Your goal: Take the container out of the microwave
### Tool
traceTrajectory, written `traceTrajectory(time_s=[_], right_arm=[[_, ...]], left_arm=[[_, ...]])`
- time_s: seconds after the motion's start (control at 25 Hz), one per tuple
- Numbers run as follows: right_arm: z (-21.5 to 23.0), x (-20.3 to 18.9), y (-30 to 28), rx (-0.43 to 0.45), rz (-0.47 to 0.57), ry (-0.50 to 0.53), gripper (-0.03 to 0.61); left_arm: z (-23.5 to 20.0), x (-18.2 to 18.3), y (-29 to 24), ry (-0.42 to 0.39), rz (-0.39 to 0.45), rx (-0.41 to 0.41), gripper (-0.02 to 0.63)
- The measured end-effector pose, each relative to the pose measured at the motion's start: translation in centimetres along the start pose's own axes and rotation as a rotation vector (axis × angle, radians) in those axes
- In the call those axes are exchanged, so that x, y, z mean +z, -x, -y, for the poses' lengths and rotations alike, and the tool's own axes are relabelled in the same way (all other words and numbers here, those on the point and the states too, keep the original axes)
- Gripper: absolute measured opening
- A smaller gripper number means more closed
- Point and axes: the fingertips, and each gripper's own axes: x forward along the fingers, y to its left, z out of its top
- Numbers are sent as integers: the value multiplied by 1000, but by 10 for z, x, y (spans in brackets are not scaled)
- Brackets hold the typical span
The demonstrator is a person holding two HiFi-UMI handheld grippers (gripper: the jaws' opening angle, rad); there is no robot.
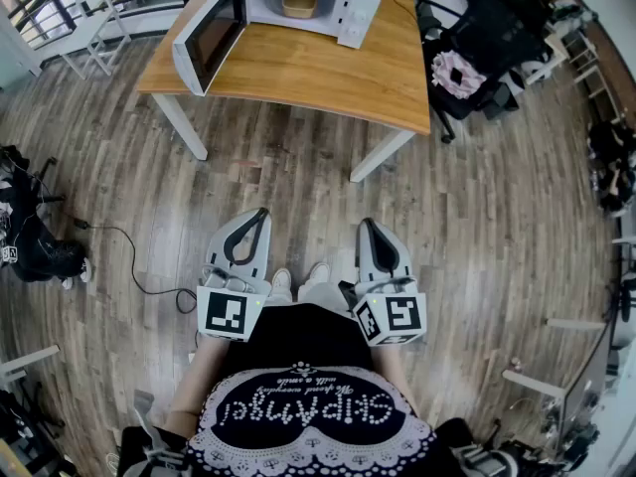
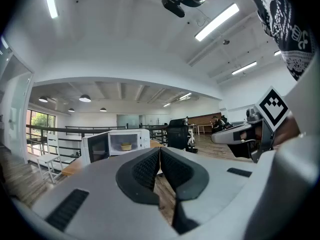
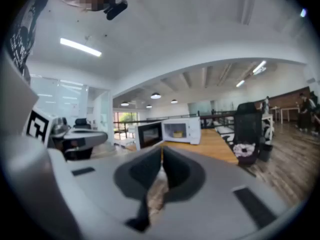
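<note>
So both grippers are empty: the left gripper (image 1: 260,215) and the right gripper (image 1: 367,225) have their jaws pressed together, held low over the floor and well apart from the table (image 1: 328,73). The container (image 1: 299,1) sits inside the microwave (image 1: 360,8), whose door (image 1: 209,36) is swung wide to the left. My guess at the risk is clipping that door on the way in, or shut jaws shoving the container deeper. There's plenty of bare floor ahead, and a cable (image 1: 129,261) lies off left.
</note>
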Motion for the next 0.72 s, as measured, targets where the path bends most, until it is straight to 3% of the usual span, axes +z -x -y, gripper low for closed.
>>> traceTrajectory(time_s=[0.72], right_arm=[[-11, 1, 8, -25, 5, 25, 34]], left_arm=[[-2, 5, 5, -10, 31, -32, 28]])
